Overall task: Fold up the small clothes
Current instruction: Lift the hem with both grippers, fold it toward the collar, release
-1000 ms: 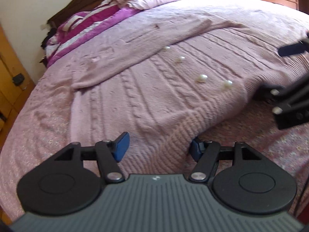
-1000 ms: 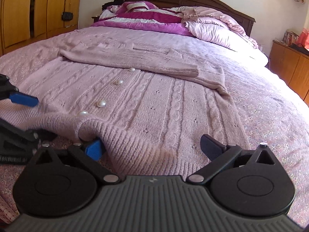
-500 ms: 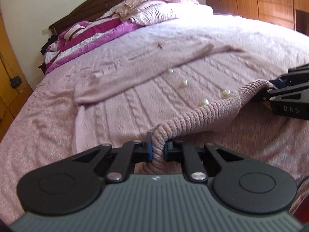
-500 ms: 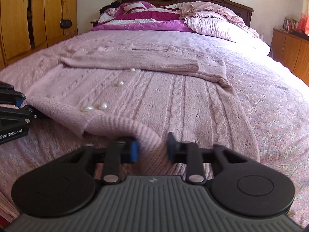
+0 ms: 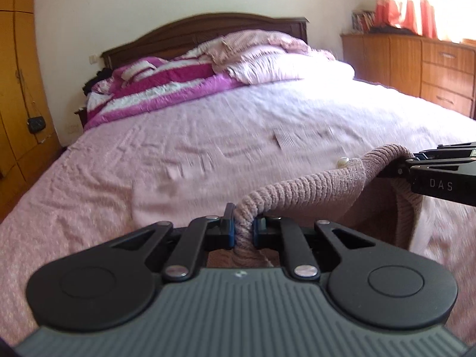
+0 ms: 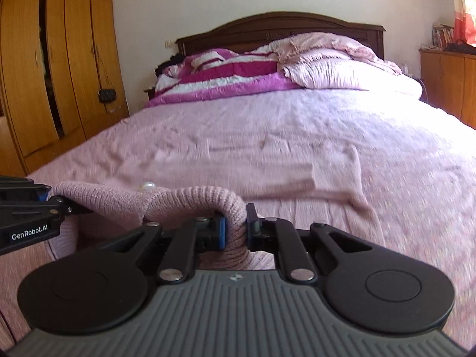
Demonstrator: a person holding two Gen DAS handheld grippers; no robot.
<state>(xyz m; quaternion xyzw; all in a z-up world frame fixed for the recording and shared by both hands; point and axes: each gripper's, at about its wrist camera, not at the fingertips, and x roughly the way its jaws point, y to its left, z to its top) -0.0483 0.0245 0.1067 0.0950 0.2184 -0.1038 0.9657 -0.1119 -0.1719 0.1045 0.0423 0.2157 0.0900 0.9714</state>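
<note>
Right tool (image 5: 416, 160) reads DAS, left tool (image 6: 44, 199) GenRobot.AI

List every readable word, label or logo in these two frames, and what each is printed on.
"DAS": side of the right hand-held gripper, text cut off at the frame edge.
"GenRobot.AI": side of the left hand-held gripper.
Book spines on the far cabinet: too small to read.

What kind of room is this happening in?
A home bedroom, most likely: a bed with a dark wooden headboard, piled pillows, and a tall wooden wardrobe alongside.
</note>
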